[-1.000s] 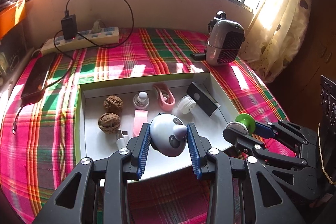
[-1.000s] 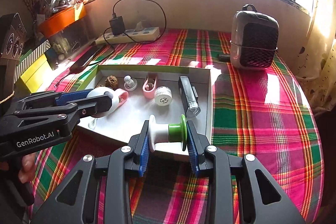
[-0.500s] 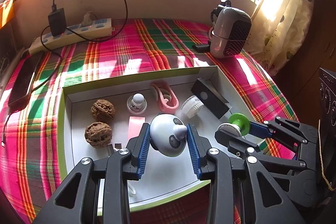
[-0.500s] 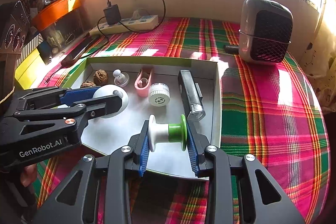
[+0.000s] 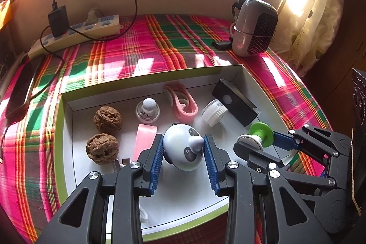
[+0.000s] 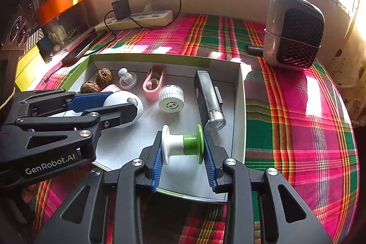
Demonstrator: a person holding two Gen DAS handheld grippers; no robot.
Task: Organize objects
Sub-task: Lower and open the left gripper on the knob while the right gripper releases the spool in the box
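Observation:
My left gripper [image 5: 183,146] is shut on a round white panda-faced toy [image 5: 183,148], held over the middle of a shallow green-edged box [image 5: 58,129]. My right gripper [image 6: 182,145] is shut on a white and green spool [image 6: 181,144] over the box's near right part. Each gripper also shows in the other's view: the left gripper [image 6: 128,106] with the panda toy [image 6: 123,106], the right gripper [image 5: 258,140] with the spool [image 5: 258,136]. In the box lie two walnuts [image 5: 106,118], a pink clip [image 5: 181,102], a white jar [image 5: 213,110] and a black light [image 5: 234,102].
The box [image 6: 239,93] sits on a plaid cloth [image 6: 286,106]. A grey heater [image 6: 292,31] stands at the back right, a power strip [image 5: 77,34] with a charger and cable at the back left, a phone [image 5: 21,88] at the left edge. Boxes and clutter [image 6: 34,26] line the left side.
Both grippers have moved forward and down over the box with their objects still held. The box contents now appear larger and closer.

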